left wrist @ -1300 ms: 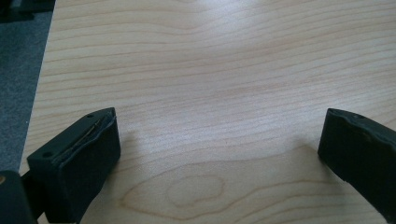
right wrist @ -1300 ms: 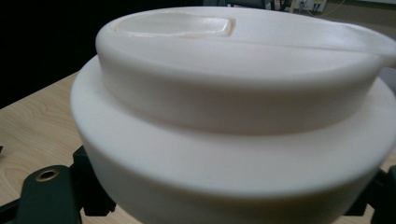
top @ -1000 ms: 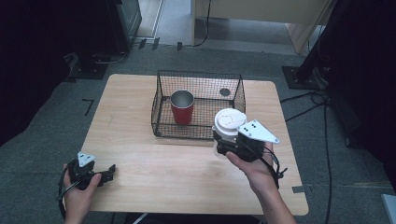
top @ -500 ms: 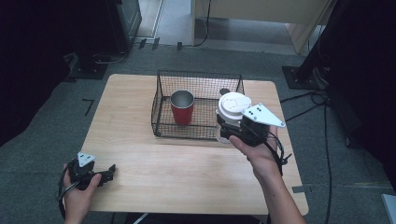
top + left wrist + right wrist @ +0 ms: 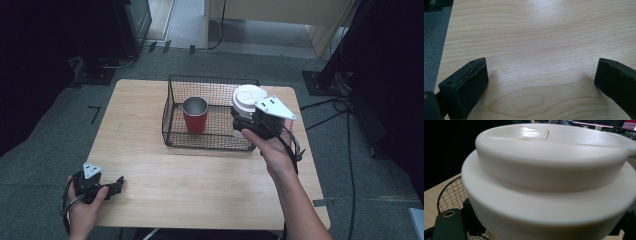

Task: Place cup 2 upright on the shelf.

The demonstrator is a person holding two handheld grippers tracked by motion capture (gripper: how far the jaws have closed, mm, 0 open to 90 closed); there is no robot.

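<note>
Left gripper (image 5: 100, 187) sat low near the desk's (image 5: 200, 185) near left corner, jaws wide apart, nothing between them, bare wood under them. Right gripper (image 5: 245, 122) was up by the far right part of the desk, clamped on a white lidded cup (image 5: 248, 98), held upright over the right end of the wire basket (image 5: 172, 135). Basket stood at the middle of the far edge. Red cup (image 5: 195, 115) stood upright inside it, left of centre, apart from the white cup.
</note>
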